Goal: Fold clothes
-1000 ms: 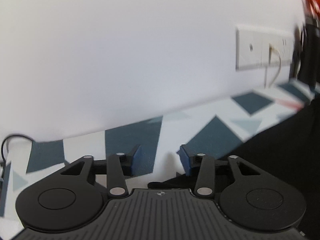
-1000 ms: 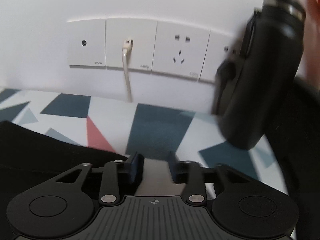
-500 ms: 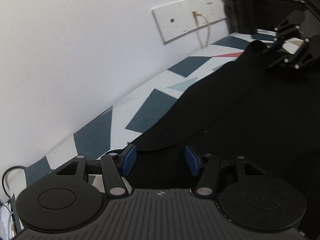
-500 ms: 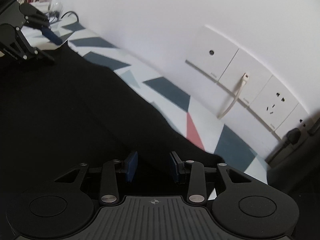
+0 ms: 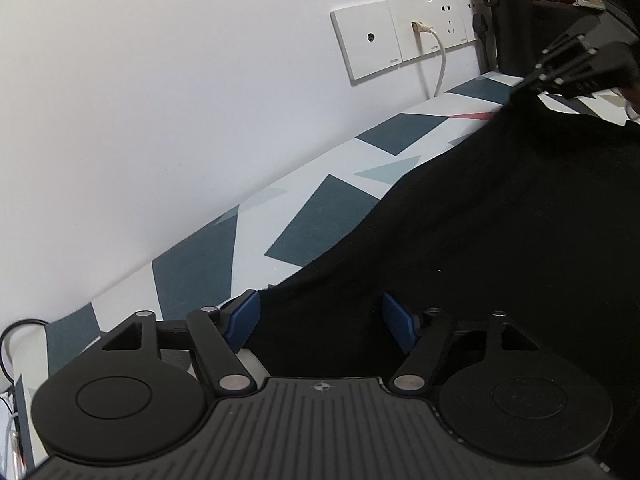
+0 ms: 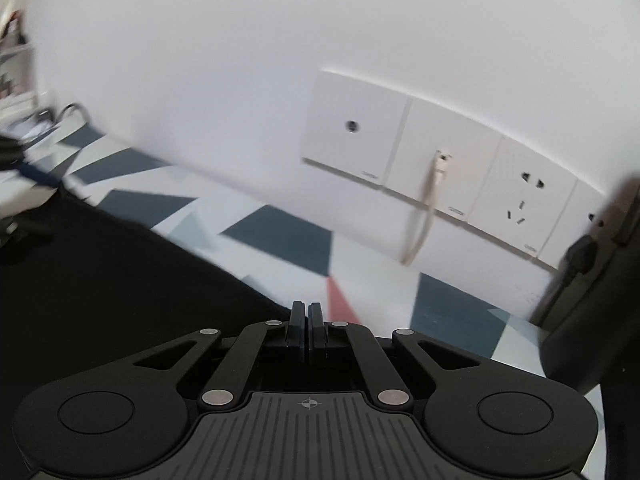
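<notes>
White table (image 5: 280, 216) with dark teal, grey and red triangle print, set against wall; black garment (image 5: 500, 220) lies spread on it, bottle (image 5: 510, 12) at far end

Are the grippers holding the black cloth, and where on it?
The right gripper pinches the black cloth at its far corner. The left gripper is open around the near edge, not holding.

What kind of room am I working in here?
Probably a home room or small office, with the work done against a white wall. A row of wall sockets sits just above a table under a geometric-patterned cloth, and the black garment lies spread on it, with a black flask nearby.
</notes>
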